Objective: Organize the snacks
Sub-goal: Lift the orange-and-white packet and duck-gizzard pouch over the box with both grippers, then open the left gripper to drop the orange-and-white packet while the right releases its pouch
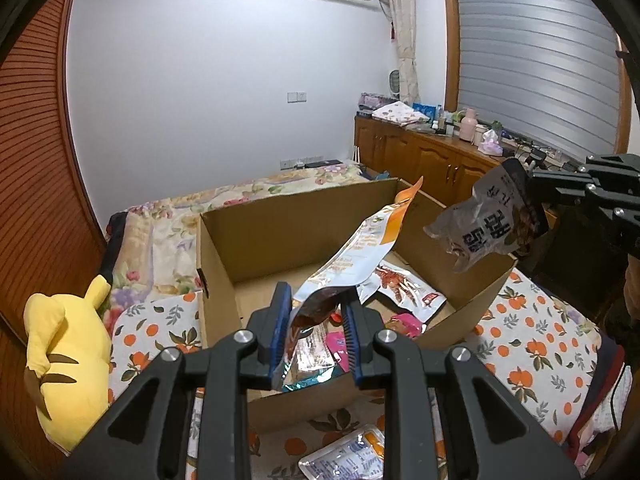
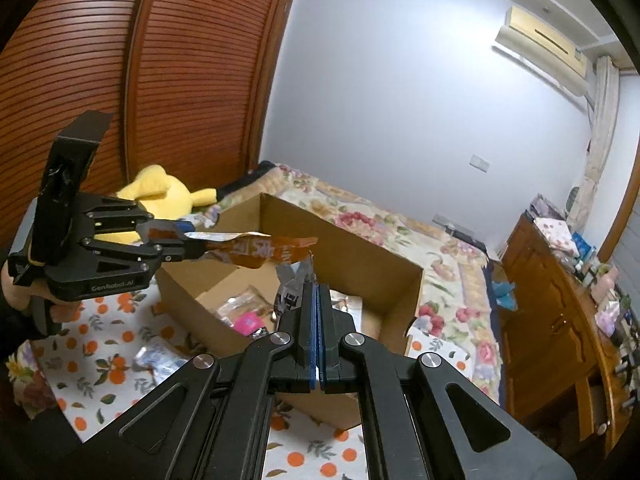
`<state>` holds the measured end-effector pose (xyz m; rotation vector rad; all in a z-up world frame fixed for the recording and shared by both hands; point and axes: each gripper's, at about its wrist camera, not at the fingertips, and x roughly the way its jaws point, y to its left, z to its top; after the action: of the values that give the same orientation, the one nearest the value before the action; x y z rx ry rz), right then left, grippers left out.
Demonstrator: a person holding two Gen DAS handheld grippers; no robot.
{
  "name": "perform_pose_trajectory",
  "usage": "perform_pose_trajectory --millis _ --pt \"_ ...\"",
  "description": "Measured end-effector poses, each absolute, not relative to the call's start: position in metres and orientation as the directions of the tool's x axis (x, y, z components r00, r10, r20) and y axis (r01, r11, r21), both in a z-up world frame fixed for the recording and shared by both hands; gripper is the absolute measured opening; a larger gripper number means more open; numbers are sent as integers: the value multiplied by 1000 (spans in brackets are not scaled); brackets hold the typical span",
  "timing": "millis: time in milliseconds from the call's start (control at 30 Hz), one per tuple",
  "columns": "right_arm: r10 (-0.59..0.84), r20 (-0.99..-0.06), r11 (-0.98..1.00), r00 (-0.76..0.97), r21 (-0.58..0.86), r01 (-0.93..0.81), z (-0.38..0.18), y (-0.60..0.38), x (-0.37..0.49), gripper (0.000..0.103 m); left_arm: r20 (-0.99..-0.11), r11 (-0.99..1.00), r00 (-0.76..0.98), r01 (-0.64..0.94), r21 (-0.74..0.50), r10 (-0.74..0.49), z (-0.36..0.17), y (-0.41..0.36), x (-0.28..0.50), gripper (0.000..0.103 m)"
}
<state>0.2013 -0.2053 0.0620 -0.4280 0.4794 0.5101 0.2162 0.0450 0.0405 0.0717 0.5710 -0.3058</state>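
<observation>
An open cardboard box (image 1: pixel 288 224) stands on the bed with several snack packets (image 1: pixel 404 286) in it. My left gripper (image 1: pixel 316 308) is over the box's near side. A long silver and orange snack bag (image 1: pixel 356 256) sits between its blue pads, which stand apart around it. In the right wrist view that gripper (image 2: pixel 192 244) holds the same bag (image 2: pixel 264 250) over the box (image 2: pixel 384 276). My right gripper (image 2: pixel 316 292) is shut on a grey snack pouch (image 2: pixel 294 280), seen at the box's far right corner (image 1: pixel 488 224) in the left wrist view.
A silver packet (image 1: pixel 348 458) lies on the orange-print cloth (image 1: pixel 536 340) in front of the box. A yellow plush toy (image 1: pixel 68 356) sits left of the box. A wooden cabinet (image 1: pixel 432 156) with clutter lines the right wall. A slatted wardrobe (image 2: pixel 180 60) stands at the left.
</observation>
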Motion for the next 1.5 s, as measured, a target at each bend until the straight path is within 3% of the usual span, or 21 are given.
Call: perform_pose_trajectory --millis 767,1167,1500 --pt "259 -632 822 730 -253 -511 3 -184 270 0 -615 967 763 256 2 -200 14 33 260 24" --pt "272 -676 842 685 -177 -509 -17 -178 298 0 -594 974 781 226 -16 -191 21 44 260 24" --pt "295 -702 856 648 -107 -506 -26 -171 312 0 -574 975 794 219 -36 -200 31 55 250 30"
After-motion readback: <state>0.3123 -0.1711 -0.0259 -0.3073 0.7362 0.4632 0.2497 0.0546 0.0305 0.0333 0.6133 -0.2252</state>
